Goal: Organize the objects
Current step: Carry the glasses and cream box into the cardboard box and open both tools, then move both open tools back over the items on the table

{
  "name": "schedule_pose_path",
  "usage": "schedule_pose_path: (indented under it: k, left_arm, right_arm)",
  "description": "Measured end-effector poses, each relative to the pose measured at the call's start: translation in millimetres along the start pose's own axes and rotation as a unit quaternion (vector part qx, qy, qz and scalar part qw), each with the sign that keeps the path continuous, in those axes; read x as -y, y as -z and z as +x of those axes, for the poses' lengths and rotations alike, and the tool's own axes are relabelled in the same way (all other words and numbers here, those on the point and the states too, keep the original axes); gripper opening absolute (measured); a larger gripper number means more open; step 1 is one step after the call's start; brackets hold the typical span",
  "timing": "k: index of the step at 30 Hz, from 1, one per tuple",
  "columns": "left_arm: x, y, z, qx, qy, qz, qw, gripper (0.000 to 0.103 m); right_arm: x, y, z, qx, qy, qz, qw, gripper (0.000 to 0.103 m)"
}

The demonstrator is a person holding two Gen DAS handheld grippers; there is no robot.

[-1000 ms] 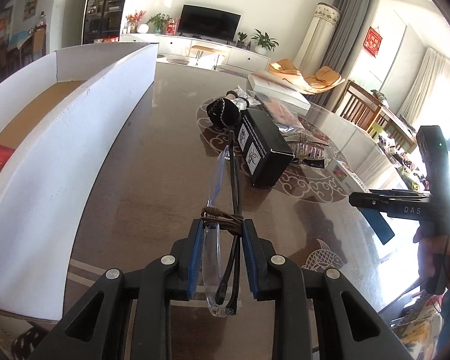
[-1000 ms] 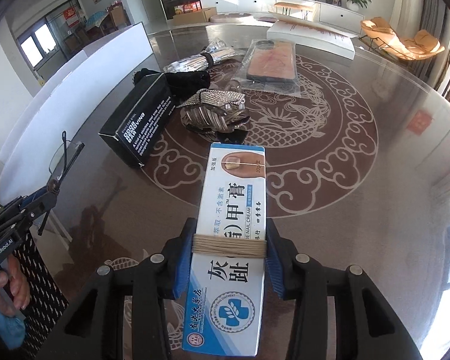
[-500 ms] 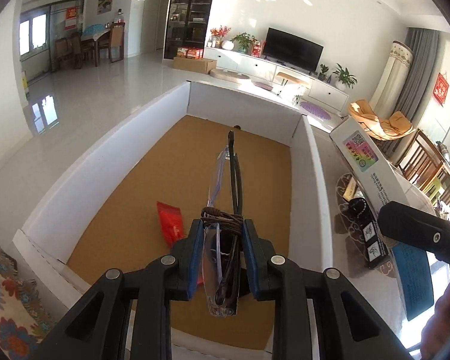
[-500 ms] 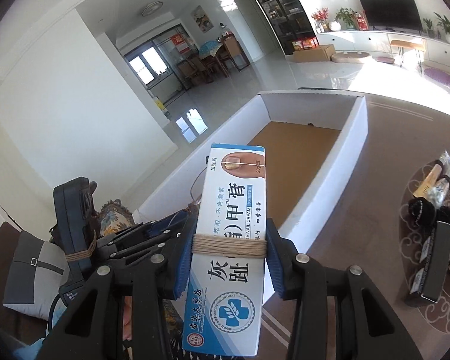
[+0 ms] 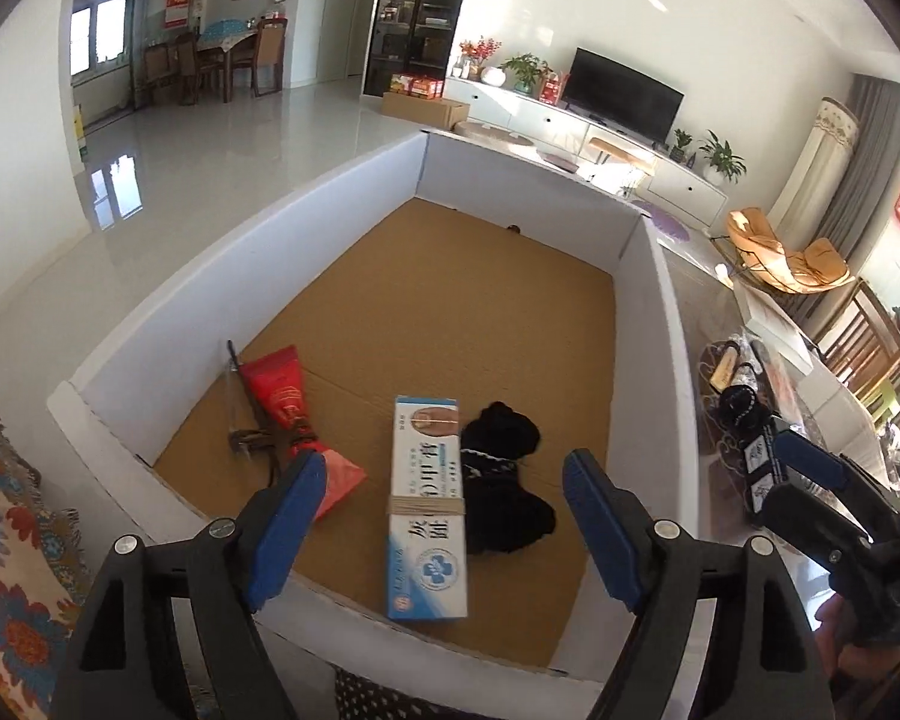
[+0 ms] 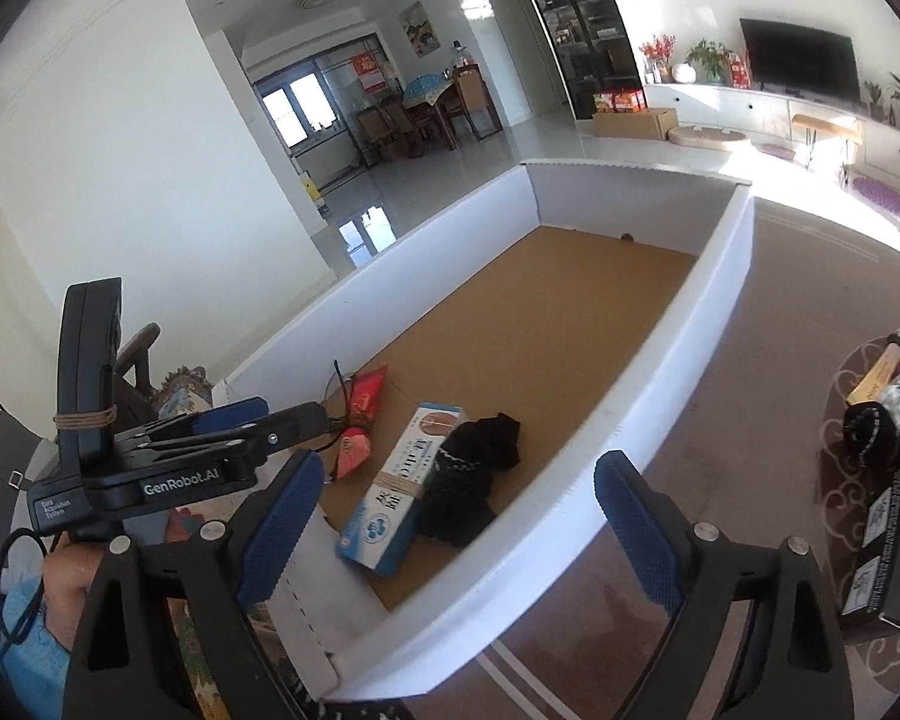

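A big white-walled box (image 5: 654,312) with a brown cardboard floor lies below both grippers. On its floor lie a red packet (image 5: 282,396), a pair of glasses (image 5: 249,429) beside it, a blue-and-white nail cream box (image 5: 429,504) tied with string, and a black cloth (image 5: 507,480). My left gripper (image 5: 444,480) hangs over the near end, its jaws opening, nothing pressed between them. My right gripper (image 6: 456,480) hovers over the box's near right wall (image 6: 660,372), jaws opening too and empty. The right wrist view shows the nail cream box (image 6: 402,480) and the left gripper (image 6: 288,414).
To the right of the box, on the brown table (image 6: 768,312), lie a black carton (image 6: 888,546), a rolled black sock (image 6: 864,426) and wrapped items. A floral-covered seat (image 5: 6,510) stands at the left of the box's near corner.
Both grippers went from shut to wide apart. The glasses left the left gripper and the nail cream box left the right one; both now lie on the box floor.
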State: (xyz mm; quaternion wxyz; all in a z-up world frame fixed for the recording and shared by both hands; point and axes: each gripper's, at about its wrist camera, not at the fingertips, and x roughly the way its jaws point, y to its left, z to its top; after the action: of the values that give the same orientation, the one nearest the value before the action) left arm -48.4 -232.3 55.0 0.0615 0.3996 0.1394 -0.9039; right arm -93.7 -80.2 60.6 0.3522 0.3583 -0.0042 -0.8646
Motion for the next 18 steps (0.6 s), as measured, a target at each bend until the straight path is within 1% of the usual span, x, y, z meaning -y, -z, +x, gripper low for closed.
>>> schedule_pose_path:
  k: [2,3,4,5,7,8,10,11,14,16,18]
  left_arm:
    - [46.1,14.7,-8.3,0.004,0.050,0.030,0.9983,0.081]
    - [71.2,23.6,-11.2,0.003,0.075,0.046,0.9961,0.082]
    - [95.1,34.6,-12.1,0.000,0.099,0.061,0.9932,0.088]
    - [118.4,45.8,-11.2,-0.005,0.120,0.075,0.9899,0.097]
    - [163.6,67.7,0.8,-0.018,0.149,0.102,0.9833,0.102]
    - [182.0,78.4,11.4,-0.026,0.149,0.117,0.9815,0.102]
    - [209.3,95.9,38.6,-0.046,0.123,0.148,0.9802,0.102]
    - [219.1,105.1,52.4,-0.059,0.107,0.159,0.9798,0.102]
    - [222.6,119.5,81.6,-0.083,0.083,0.168,0.9787,0.102]
    - [215.6,124.3,87.3,-0.084,0.074,0.165,0.9799,0.102]
    - [209.6,128.1,89.3,-0.084,0.070,0.156,0.9818,0.102]
  right_arm:
    - [37.2,25.1,-32.7,0.020,0.057,-0.006,0.998,0.097]
    - [55.4,40.0,-48.5,0.025,0.087,-0.006,0.996,0.098]
    - [74.7,54.8,-63.6,0.026,0.120,-0.002,0.992,0.098]
    - [93.3,69.6,-74.2,0.022,0.152,0.002,0.988,0.099]
    - [131.7,98.1,-96.7,0.002,0.215,0.018,0.976,0.099]
    - [149.2,111.9,-104.7,-0.013,0.243,0.031,0.970,0.099]
    - [178.2,134.5,-120.8,-0.030,0.278,0.059,0.958,0.099]
    - [186.1,145.9,-127.9,-0.032,0.290,0.072,0.954,0.099]
    - [204.4,164.2,-141.3,-0.034,0.308,0.096,0.946,0.099]
    - [207.5,169.8,-143.3,-0.037,0.312,0.104,0.944,0.099]
    - [208.4,170.7,-142.1,-0.039,0.311,0.106,0.944,0.099]
